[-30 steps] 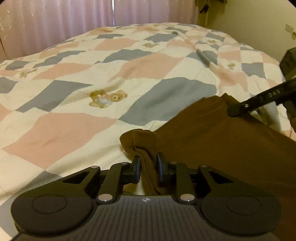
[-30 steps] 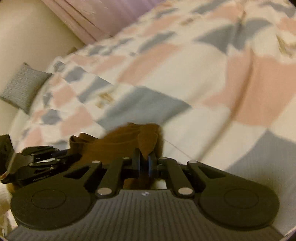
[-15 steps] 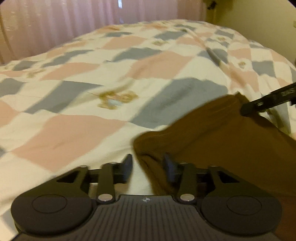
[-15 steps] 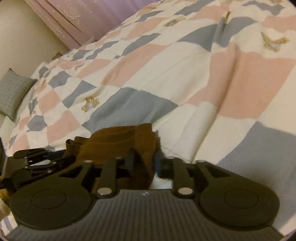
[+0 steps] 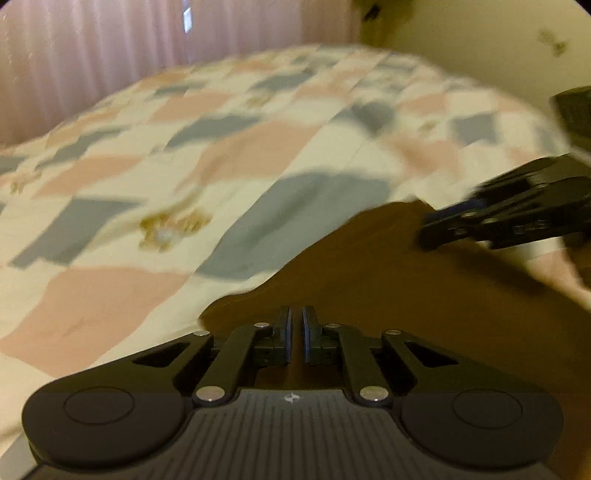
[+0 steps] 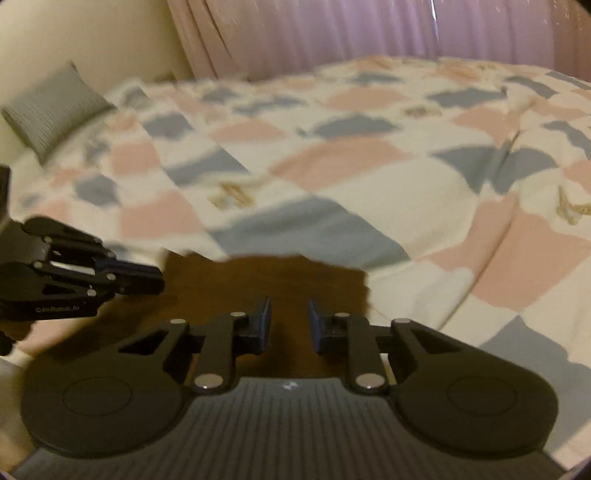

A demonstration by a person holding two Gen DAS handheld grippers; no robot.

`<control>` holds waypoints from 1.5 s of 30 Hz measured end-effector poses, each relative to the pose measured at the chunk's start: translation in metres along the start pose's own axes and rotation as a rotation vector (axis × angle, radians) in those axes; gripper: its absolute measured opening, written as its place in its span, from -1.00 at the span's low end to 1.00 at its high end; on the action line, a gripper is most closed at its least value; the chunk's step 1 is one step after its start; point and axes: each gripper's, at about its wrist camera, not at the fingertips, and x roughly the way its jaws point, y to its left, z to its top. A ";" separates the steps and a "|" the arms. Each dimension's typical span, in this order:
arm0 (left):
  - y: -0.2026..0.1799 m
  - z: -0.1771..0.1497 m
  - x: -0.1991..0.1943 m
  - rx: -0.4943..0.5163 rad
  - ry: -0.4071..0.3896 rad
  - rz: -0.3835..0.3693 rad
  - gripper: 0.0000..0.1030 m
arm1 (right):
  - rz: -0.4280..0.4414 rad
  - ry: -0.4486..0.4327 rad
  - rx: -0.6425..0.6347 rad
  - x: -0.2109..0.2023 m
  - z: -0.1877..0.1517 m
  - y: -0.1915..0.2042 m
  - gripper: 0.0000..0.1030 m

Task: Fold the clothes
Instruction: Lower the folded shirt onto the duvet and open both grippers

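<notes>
The left tongs [image 5: 295, 334] sit nearly clenched, a thin slit between the pads and nothing gripped, over the brown garment [image 5: 388, 280]. The right tongs [image 6: 290, 325] stand released, pads apart, above the same brown garment [image 6: 266, 280], not grasping it. The garment lies flat on the bed's patchwork quilt [image 6: 332, 158] of pink, grey and cream patches. A grey cushion [image 6: 55, 110] rests at the quilt's far left edge, by pink curtains [image 6: 351, 33]; both views are motion-blurred
</notes>
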 end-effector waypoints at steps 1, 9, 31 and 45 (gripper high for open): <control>0.005 -0.003 0.012 -0.013 0.007 0.014 -0.82 | -0.014 0.019 0.007 0.012 -0.003 -0.007 -0.91; 0.018 0.006 -0.029 -0.004 -0.008 0.108 -0.59 | -0.029 -0.039 0.082 -0.016 -0.003 -0.005 -0.29; -0.065 -0.127 -0.119 -0.256 0.153 0.185 -0.96 | -0.103 -0.006 0.023 -0.108 -0.139 0.103 -0.72; -0.124 -0.065 -0.187 -0.358 0.260 0.286 -0.80 | -0.110 -0.039 0.213 -0.195 -0.122 0.115 -0.35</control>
